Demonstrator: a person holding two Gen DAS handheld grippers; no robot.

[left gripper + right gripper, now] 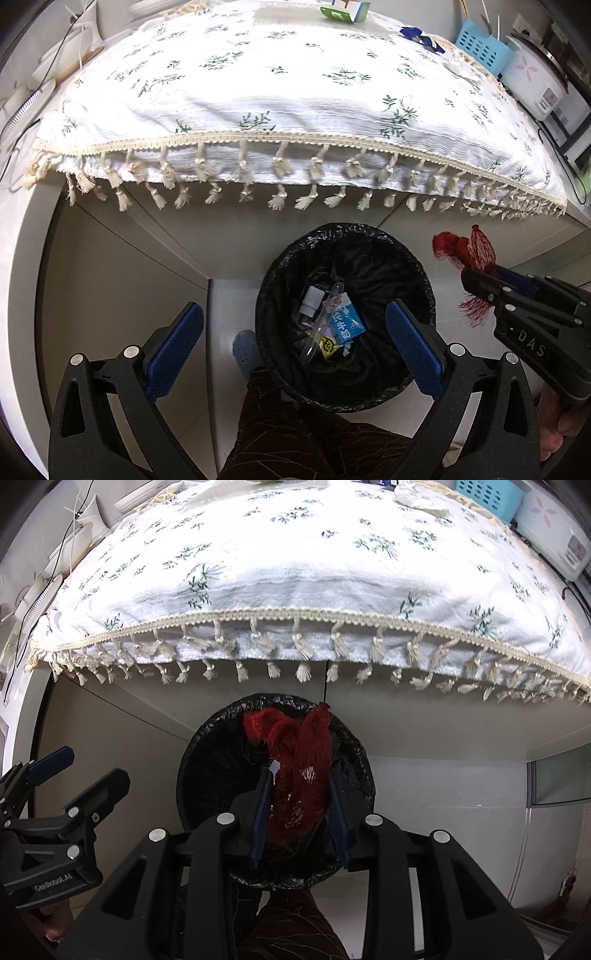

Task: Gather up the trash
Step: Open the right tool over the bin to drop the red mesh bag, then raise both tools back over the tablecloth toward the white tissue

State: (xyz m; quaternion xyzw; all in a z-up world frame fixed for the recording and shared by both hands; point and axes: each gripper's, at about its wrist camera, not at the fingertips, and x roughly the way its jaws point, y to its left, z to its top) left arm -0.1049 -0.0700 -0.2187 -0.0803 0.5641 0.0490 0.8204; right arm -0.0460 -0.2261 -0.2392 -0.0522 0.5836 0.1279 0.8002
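Your right hand-held gripper (300, 805) clamps a red tassel (295, 760) above the black-lined bin (343, 314); your left hand-held gripper (295, 347) hovers wide open over it, below the desk (258, 92).

"DAS" on the right tongs (476, 280); "GenRobot.AI" on the left tongs (86, 766)

The round bin lined with a black plastic bag (345, 314) stands on the floor just in front of the table draped in a white floral tasselled cloth (280, 96), holding a blue milk carton (347, 320) and a small white-capped bottle (310, 300). The open left gripper (291, 341) hangs above the bin. To its right, the right gripper (301, 801) grips the red tasselled bundle of threads (295, 760) over the bin's rim, while a light blue perforated plastic basket (480, 46) sits at the table's far right corner.
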